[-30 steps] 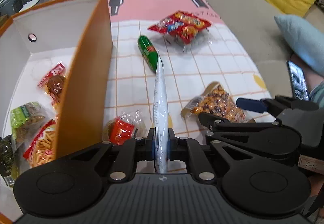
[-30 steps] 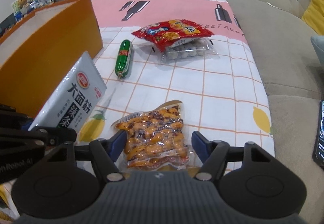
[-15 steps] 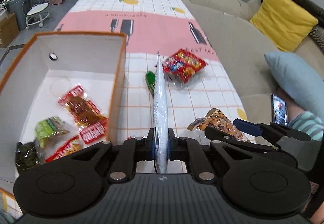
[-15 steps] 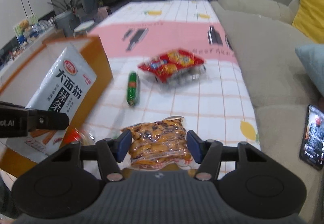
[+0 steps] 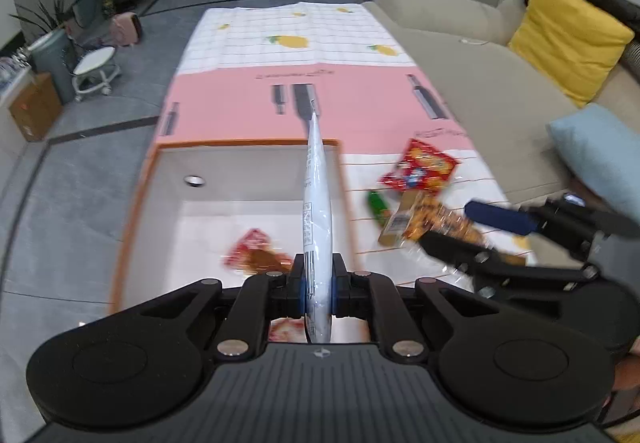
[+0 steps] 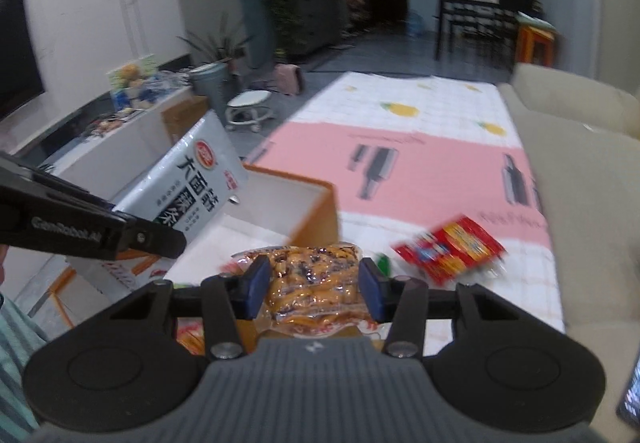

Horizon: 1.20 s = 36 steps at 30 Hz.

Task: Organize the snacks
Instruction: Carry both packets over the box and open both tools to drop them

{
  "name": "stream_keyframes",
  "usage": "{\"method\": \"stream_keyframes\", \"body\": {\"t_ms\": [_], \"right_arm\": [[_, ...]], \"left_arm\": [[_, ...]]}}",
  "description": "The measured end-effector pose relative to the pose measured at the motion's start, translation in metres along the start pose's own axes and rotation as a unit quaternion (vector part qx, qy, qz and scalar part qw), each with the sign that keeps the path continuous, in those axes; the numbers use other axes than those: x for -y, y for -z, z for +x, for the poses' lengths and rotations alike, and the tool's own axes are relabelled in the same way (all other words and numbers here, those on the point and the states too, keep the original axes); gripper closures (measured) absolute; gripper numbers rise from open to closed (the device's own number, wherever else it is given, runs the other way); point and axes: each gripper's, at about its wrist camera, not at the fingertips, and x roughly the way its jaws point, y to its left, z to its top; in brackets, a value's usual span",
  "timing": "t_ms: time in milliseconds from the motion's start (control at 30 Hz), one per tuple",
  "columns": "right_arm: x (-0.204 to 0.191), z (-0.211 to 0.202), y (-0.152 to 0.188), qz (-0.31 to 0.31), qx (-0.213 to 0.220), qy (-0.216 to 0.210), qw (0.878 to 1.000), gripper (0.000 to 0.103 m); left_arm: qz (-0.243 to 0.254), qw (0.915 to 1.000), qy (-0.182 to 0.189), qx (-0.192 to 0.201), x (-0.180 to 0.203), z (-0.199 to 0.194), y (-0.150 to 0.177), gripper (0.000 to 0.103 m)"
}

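I'm holding the left gripper (image 5: 319, 293) with its jaws pinched tight on the white packet (image 5: 317, 227), gripped at the barcode end; the packet's long axis is running straight forward from the jaws, edge-on to the camera, tip reaching past the far wall of the orange box (image 5: 240, 143). From the right wrist view the same packet is showing its printed face, tilted up over the box opening.

The right gripper (image 6: 315, 285) is closing its jaws on the orange-brown snack pack (image 6: 314, 283); the pack is sitting between the blue pads (image 6: 258, 283), and both appear to be pressing its sides, long axis pointing away from me. It looks lifted clear of the counter (image 5: 360, 111).

Key relation: the box is lying directly below and ahead of the left jaws, so the left hand is nearer. The right jaws are hanging beside the box's near-right corner, so I judge that pack needs carrying leftward over the wall.

Box contents: a red-and-brown packet (image 5: 260, 257) on the white floor, more wrappers near the front, blurred. Out on the counter, right of the box: the red snack bag (image 5: 420, 171) and the green sausage stick (image 5: 378, 205), well apart from both jaws.
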Motion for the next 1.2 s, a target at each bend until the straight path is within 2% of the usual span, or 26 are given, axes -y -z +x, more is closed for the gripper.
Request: {"method": "stream_keyframes", "body": {"t_ms": [200, 467, 600, 767, 800, 833, 867, 967, 1200], "right_arm": [[-0.031, 0.021, -0.029, -0.029, 0.008, -0.04, 0.999, 0.057], [-0.07, 0.078, -0.049, -0.112, -0.034, -0.061, 0.991, 0.057], [-0.091, 0.106, -0.042, -0.186, -0.057, -0.052, 0.98, 0.057], [-0.105, 0.136, -0.025, -0.279, -0.081, -0.029, 0.956, 0.058], [-0.106, 0.141, -0.023, -0.292, -0.084, -0.026, 0.952, 0.06], [-0.107, 0.146, -0.02, -0.305, -0.087, -0.023, 0.948, 0.083], [-0.106, 0.15, -0.019, -0.312, -0.088, -0.026, 0.946, 0.102], [-0.108, 0.165, -0.018, -0.328, -0.097, -0.007, 0.94, 0.103], [-0.099, 0.176, -0.014, -0.314, -0.114, -0.004, 0.943, 0.103]], "left_arm": [[0.003, 0.9996, -0.014, -0.024, -0.038, 0.008, -0.004, 0.092], [0.008, 0.9972, -0.03, -0.068, -0.073, 0.048, -0.009, 0.092], [0.017, 0.9943, -0.041, -0.097, -0.084, 0.069, -0.008, 0.092], [0.039, 0.9884, -0.065, -0.132, -0.088, 0.095, -0.005, 0.092], [0.039, 0.9877, -0.066, -0.136, -0.089, 0.099, -0.005, 0.092], [0.036, 0.9872, -0.067, -0.14, -0.09, 0.103, -0.005, 0.092], [0.033, 0.9868, -0.067, -0.144, -0.091, 0.106, -0.004, 0.092], [0.027, 0.9857, -0.065, -0.153, -0.092, 0.115, -0.003, 0.092], [0.025, 0.9828, -0.066, -0.171, -0.093, 0.124, 0.001, 0.091]]}}
